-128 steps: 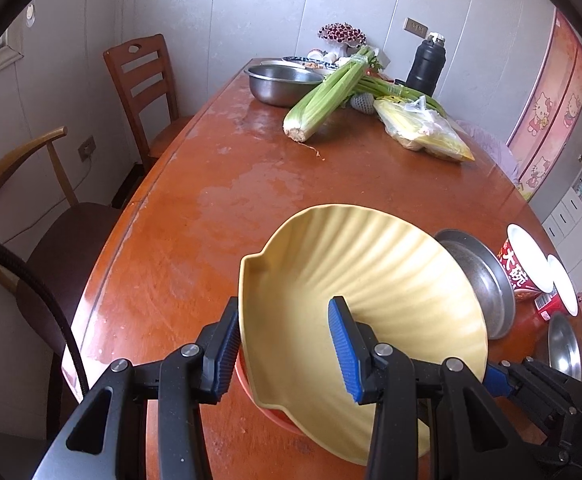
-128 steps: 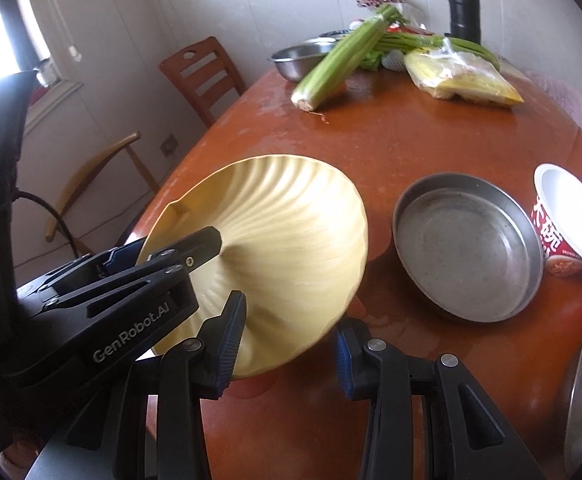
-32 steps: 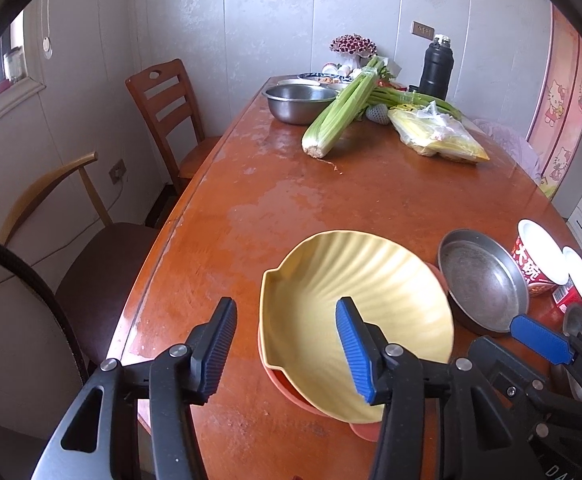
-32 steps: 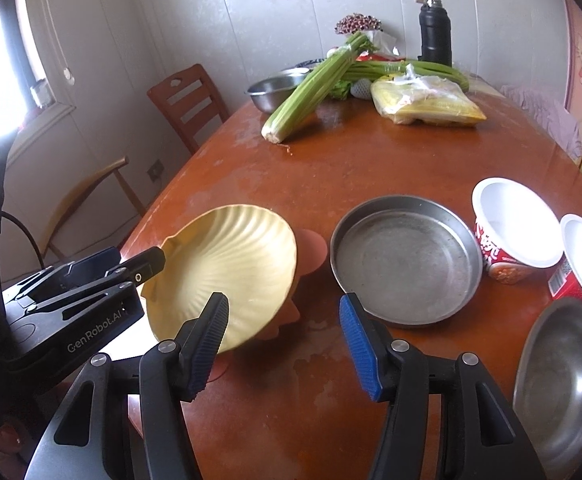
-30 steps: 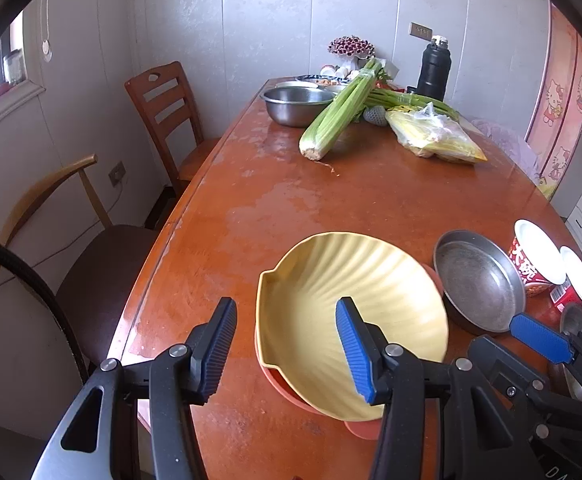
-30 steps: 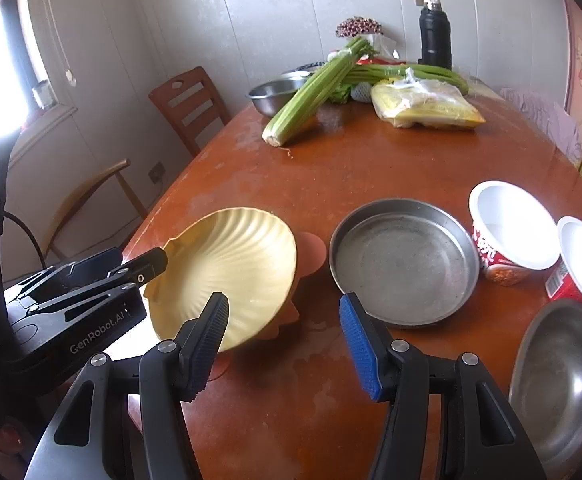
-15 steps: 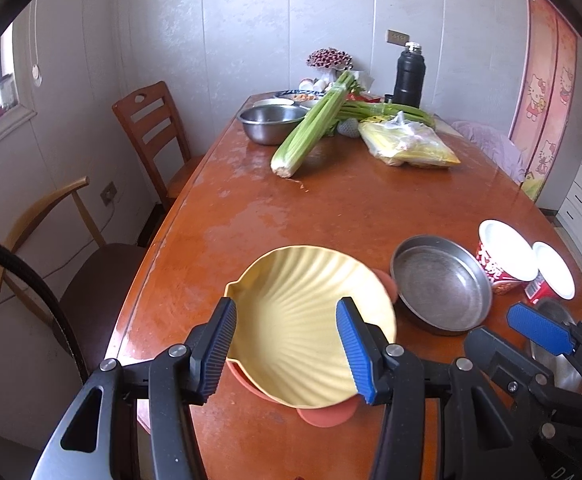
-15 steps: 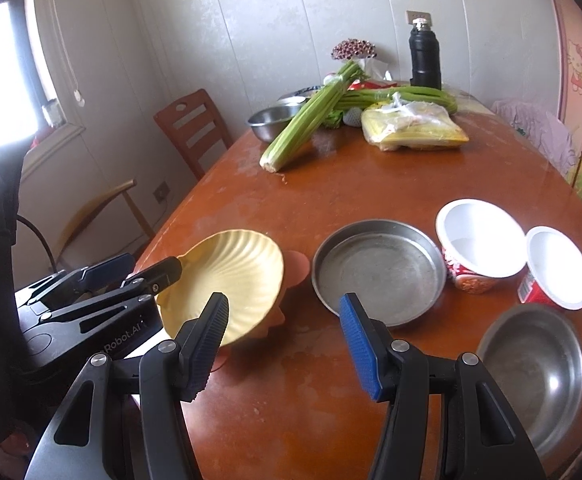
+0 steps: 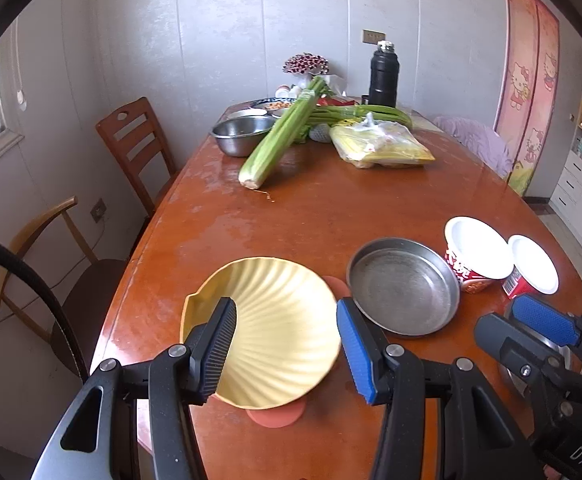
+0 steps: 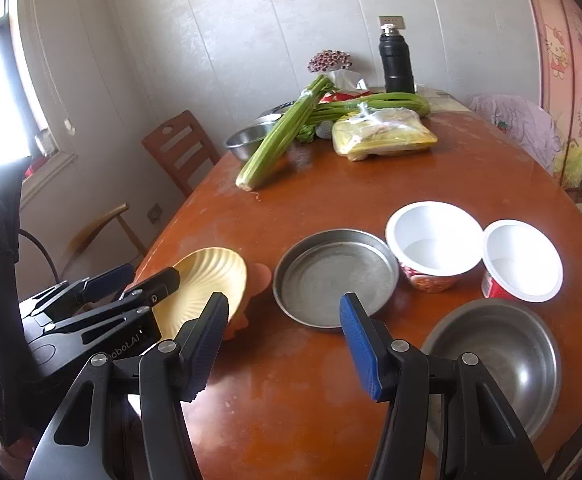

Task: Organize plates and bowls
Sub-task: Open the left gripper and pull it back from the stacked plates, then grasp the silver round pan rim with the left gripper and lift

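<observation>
A yellow shell-shaped plate (image 9: 275,320) lies on an orange plate (image 9: 277,416) near the table's left front edge. My left gripper (image 9: 287,350) hovers above and behind the yellow plate, open, with nothing between its pads. To the right of the plates sit a shallow steel pan (image 10: 335,276) and a steel bowl (image 10: 495,356). My right gripper (image 10: 283,344) hangs open over bare table between the yellow plate (image 10: 207,280) and the pan, touching neither.
Two white paper cups (image 10: 435,240) (image 10: 523,256) stand behind the steel bowl. At the far end lie celery (image 9: 279,140), another steel bowl (image 9: 243,134), a yellow bag (image 9: 379,146) and a black flask (image 9: 384,76). Two chairs (image 9: 135,148) stand along the table's left edge.
The left gripper let go of the yellow plate, which now lies flat on the orange one. Both grippers have drawn back and risen, so more of the table shows.
</observation>
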Motion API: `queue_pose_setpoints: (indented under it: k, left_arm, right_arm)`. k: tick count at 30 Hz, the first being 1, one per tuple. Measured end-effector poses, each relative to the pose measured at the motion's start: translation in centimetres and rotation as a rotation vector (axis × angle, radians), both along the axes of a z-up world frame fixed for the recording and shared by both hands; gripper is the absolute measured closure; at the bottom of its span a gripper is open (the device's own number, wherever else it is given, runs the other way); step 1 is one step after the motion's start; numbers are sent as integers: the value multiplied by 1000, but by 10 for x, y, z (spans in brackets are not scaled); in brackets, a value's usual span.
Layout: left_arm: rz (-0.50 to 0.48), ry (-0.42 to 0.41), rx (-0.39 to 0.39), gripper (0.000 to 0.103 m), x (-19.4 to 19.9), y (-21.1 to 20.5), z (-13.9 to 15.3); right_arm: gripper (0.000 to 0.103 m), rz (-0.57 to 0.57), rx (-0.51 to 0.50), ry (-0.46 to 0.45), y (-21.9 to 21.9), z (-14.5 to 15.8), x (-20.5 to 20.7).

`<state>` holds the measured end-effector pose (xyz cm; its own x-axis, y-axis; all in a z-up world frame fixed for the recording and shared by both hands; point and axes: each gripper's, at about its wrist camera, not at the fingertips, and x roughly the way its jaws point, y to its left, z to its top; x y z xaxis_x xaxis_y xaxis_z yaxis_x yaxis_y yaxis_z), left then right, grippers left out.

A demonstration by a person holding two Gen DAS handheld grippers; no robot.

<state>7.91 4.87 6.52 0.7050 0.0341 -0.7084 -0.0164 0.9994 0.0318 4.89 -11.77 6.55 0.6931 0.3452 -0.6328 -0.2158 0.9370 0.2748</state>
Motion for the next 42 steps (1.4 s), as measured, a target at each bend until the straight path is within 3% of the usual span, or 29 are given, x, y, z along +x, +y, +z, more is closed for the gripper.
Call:
queue_pose_setpoints:
  k: [18,42]
  left_arm:
    - [-99,58,18,49,33,-41,-14]
    - [-217,247,-3,47,122,-58,-56]
  right_arm:
    - [43,-94,52,77,-54,-18,17]
    - [43,-94,-35,322,-38,-65,89]
